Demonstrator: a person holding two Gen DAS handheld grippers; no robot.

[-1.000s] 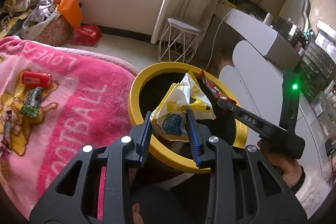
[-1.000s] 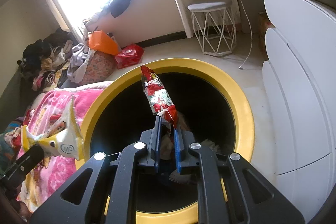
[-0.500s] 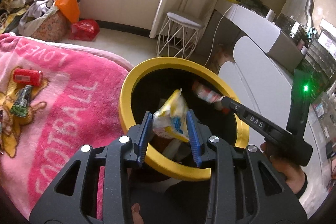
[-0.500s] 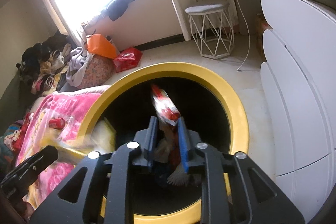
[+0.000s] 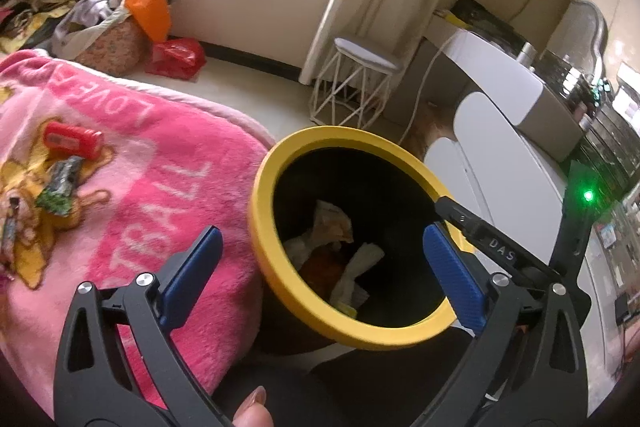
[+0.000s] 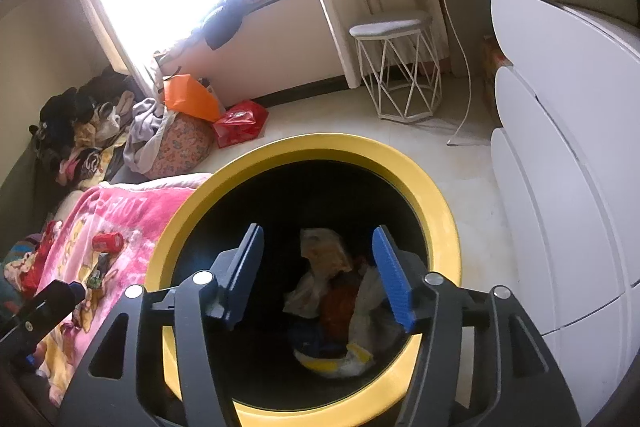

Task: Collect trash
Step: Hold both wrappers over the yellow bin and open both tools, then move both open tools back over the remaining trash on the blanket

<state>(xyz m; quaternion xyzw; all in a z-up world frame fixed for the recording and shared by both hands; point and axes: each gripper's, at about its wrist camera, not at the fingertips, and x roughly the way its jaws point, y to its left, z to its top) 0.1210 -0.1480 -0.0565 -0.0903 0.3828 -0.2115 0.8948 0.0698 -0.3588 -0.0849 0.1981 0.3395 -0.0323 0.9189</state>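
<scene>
Sunlit bedroom floor lies under both my tongs. My left gripper is spreading wide with nothing between its pads, and my right gripper is opening too, also empty. Both hang over the yellow-rimmed bin, where crumpled wrappers lie at the bottom. Beside the bin, a red can and a green wrapper rest on the pink blanket.

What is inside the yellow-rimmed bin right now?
The yellow-rimmed bin holds a heap of crumpled wrappers: pale paper, something red-orange, and a yellow-and-white bag at the near edge. Whatever lies beneath the heap, and the bin's floor, is covered and dark.
</scene>
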